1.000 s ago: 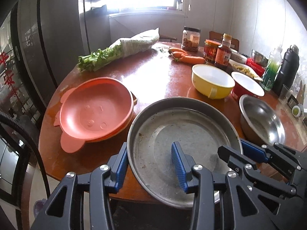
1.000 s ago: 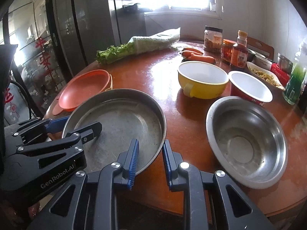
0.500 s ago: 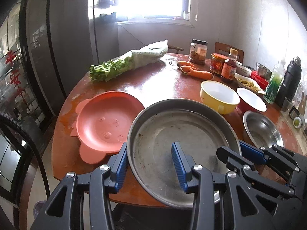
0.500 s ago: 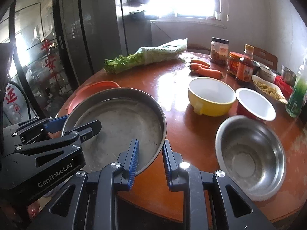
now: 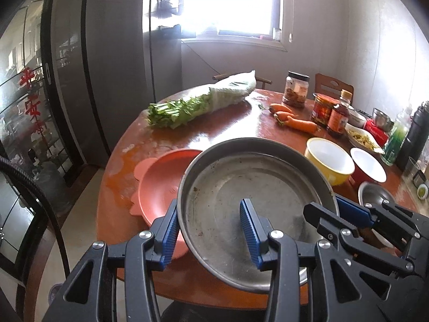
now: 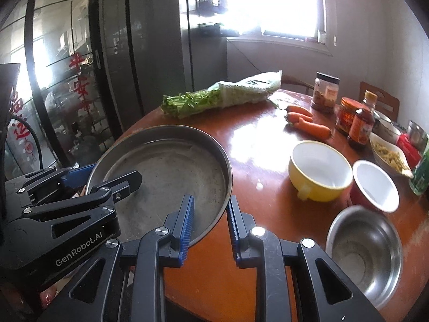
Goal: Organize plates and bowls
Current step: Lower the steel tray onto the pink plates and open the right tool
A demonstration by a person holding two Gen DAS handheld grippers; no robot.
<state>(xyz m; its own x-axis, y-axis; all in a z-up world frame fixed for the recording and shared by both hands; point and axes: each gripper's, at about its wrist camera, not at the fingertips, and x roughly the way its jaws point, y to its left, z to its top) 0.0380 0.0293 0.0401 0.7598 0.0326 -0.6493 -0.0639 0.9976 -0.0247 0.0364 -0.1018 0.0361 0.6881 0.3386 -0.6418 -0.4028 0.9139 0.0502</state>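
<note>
A large round metal pan is held up above the red-brown table, tilted. My left gripper is shut on its left rim, and my right gripper is shut on its right rim; the pan also shows in the right wrist view. An orange plate lies on the table under the pan's left side. A yellow bowl, a red bowl with a white inside and a steel bowl stand to the right.
A wrapped bundle of greens lies at the far side. Carrots, jars and sauce bottles stand at the back right, with a dish of food. A dark cabinet stands to the left.
Both grippers have lifted the metal pan off the table and pulled back and up. The pan now overlaps the orange plate in the left wrist view.
</note>
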